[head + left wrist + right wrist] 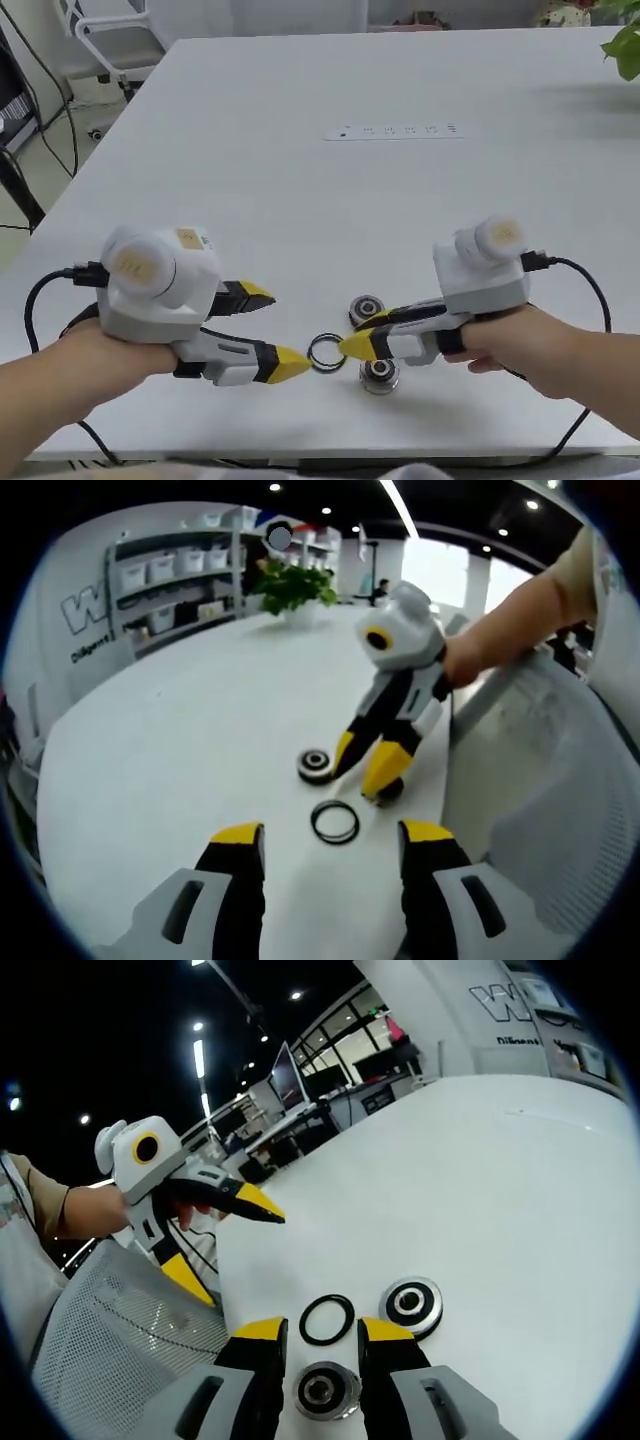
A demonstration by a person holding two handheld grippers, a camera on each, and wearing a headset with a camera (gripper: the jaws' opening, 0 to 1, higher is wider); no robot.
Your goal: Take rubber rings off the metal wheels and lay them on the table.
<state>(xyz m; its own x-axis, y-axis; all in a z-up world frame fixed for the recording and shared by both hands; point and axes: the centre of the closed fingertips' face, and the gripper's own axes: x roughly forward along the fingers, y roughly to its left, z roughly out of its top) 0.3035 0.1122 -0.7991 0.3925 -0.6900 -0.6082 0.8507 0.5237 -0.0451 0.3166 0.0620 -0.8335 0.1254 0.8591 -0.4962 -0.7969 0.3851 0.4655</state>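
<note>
In right gripper view, wheel (327, 1390) between right tool (323, 1328) jaws, ring (326, 1319) ahead

Metal wheels: two, both near front edge of table (300, 180), first wheel (366, 309) just behind second wheel (380, 374). Loose rubber ring (326, 352): one, flat on table just left of wheels. Handheld grippers: two, left gripper (283, 330) and right gripper (358, 335), one per hand. Socket strip (395, 131): one, toward table middle. Potted plant (625, 45): one, far right corner. Chair (110, 40): one, beyond far left corner.
</note>
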